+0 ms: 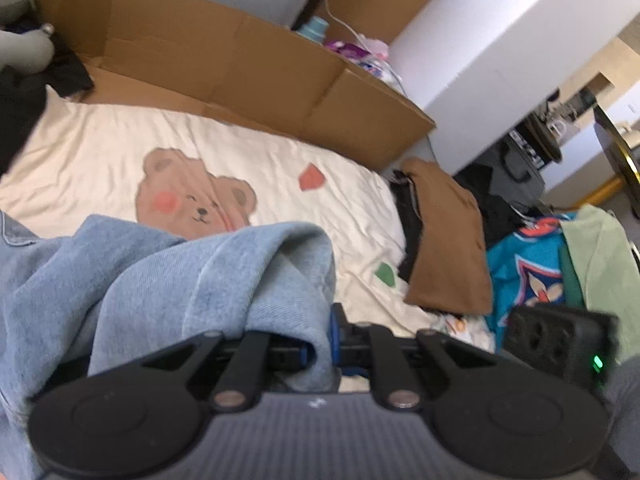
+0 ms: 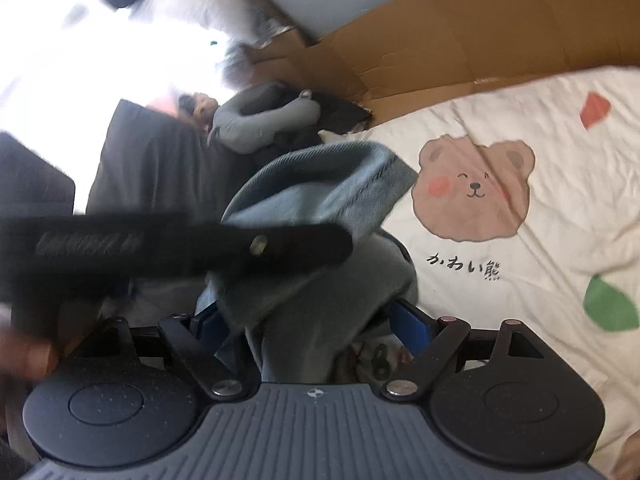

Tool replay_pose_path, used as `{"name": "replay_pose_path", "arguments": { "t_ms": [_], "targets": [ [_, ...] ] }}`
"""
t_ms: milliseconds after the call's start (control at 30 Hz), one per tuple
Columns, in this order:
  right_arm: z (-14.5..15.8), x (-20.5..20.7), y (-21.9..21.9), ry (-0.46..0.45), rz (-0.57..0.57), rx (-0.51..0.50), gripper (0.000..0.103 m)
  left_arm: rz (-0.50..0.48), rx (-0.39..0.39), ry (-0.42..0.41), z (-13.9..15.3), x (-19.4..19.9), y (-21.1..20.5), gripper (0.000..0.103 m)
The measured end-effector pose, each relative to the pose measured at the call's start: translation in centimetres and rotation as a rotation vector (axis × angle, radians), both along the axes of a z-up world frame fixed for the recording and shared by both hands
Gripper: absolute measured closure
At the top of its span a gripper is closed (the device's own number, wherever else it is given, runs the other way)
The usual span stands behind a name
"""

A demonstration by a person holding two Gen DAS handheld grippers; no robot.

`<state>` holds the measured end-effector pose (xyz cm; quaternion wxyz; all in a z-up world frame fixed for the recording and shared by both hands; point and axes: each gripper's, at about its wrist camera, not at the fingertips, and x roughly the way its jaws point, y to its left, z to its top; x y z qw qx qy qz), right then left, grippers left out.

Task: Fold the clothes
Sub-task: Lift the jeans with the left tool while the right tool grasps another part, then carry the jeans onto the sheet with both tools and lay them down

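Note:
Light blue denim jeans [image 1: 192,280] lie bunched on a cream bed sheet [image 1: 100,152] with a bear print. My left gripper [image 1: 320,344] is shut on a fold of the denim, which drapes over its left finger and hides it. In the right wrist view the jeans [image 2: 320,200] rise in a hump with a stitched hem on top. My right gripper [image 2: 308,316] stands wide open around that bunch, and its blue pads [image 2: 412,318] sit at either side of the cloth. One black finger of the left gripper [image 2: 280,246] crosses over the denim from the left.
Flattened cardboard [image 1: 240,60] lines the far side of the bed. A brown garment [image 1: 448,240], a teal patterned cloth [image 1: 520,264] and a green garment [image 1: 600,268] lie piled at the right. A grey neck pillow [image 2: 260,128] and dark clothes sit at the bed's head.

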<state>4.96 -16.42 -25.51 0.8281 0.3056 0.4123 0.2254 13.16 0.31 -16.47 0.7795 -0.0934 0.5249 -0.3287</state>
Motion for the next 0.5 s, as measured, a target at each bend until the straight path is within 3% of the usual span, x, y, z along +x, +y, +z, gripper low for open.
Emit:
{"name": "replay_pose_path", "arguments": {
  "t_ms": [100, 200, 267, 367, 467, 500],
  "targets": [
    [-0.6, 0.0, 0.1, -0.005, -0.009, 0.009, 0.022, -0.002, -0.002, 0.017, -0.3, -0.1, -0.2, 0.091],
    [-1.1, -0.1, -0.2, 0.005, -0.017, 0.029, 0.032, 0.022, -0.011, 0.054, -0.5, 0.2, 0.0, 0.085],
    [-1.5, -0.1, -0.5, 0.019, -0.018, 0.044, 0.047, 0.029, -0.005, 0.078, -0.5, 0.2, 0.0, 0.073],
    [-2.2, 0.1, -0.8, 0.054, -0.039, 0.031, 0.061, 0.032, -0.011, 0.082, -0.1, -0.2, 0.3, 0.057],
    [-3.3, 0.0, -1.3, 0.101, -0.076, 0.004, 0.07, 0.053, 0.011, 0.082, 0.0, -0.6, 1.3, 0.037],
    [-3.6, 0.0, -1.5, 0.112, -0.086, -0.003, 0.071, 0.062, 0.02, 0.082, 0.1, -0.8, 1.7, 0.037]
  ]
}}
